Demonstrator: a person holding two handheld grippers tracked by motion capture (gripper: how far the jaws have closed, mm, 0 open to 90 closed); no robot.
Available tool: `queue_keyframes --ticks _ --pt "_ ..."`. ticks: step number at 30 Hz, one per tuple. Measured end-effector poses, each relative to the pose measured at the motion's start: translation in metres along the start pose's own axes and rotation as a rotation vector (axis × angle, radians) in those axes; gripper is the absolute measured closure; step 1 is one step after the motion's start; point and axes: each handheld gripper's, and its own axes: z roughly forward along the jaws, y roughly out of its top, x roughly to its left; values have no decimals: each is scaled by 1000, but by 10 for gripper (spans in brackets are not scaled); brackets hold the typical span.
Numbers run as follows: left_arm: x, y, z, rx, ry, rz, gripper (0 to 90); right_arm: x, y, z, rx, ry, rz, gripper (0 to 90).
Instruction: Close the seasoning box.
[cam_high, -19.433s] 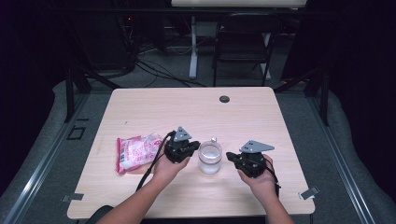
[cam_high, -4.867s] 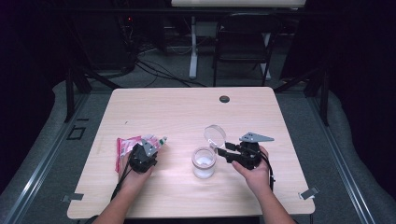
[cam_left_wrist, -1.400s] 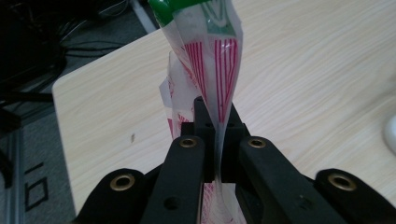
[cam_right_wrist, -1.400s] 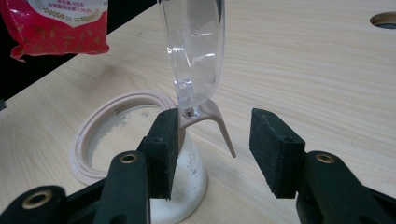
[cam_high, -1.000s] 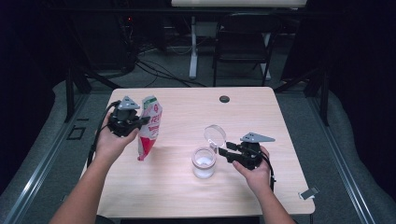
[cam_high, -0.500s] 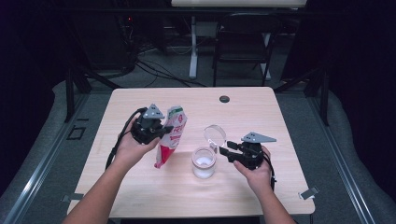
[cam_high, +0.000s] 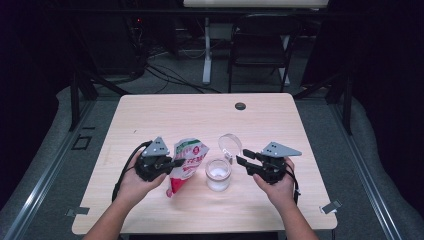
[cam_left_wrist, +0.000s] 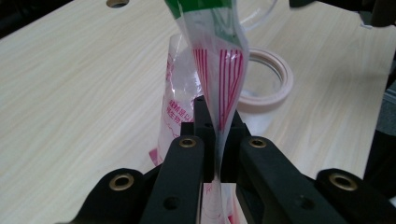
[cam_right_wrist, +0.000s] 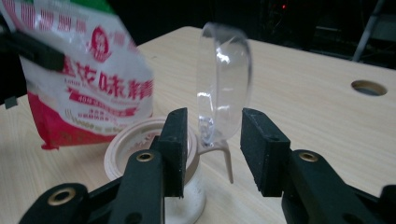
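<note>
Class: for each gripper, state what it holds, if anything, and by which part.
The left gripper pinches the bag by a pleat of its film. The right gripper is open around the jar's lid, holding nothing.

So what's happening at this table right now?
A person works with a gripper in each hand. The left gripper is clamped on a red, white and green bag, held tilted beside a small jar with white contents. The jar's clear hinged lid stands flipped open, and the right gripper sits at the jar with its jaws apart on either side of the lid's hinge.
</note>
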Motion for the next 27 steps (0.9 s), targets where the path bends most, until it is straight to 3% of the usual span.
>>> queue_keyframes --ticks 2,5,13,18,23,27 --pt "0 -8 -2 -12 -4 -14 899 1 4 -6 -23 -5 -3 645" --pt "1 -21 -5 -21 -1 -35 899 7 12 -10 -38 60 1 688" --pt "2 -46 -2 -24 -36 -100 894 37 31 10 77 221 -39 747" --pt "0 -47 1 -33 -38 -92 892 52 35 34 164 300 -49 768" --pt "-1 -49 2 -44 -44 -105 890 63 34 51 188 345 -45 756" --pt "-2 -50 2 -43 -48 -108 885 70 30 61 221 349 -68 745"
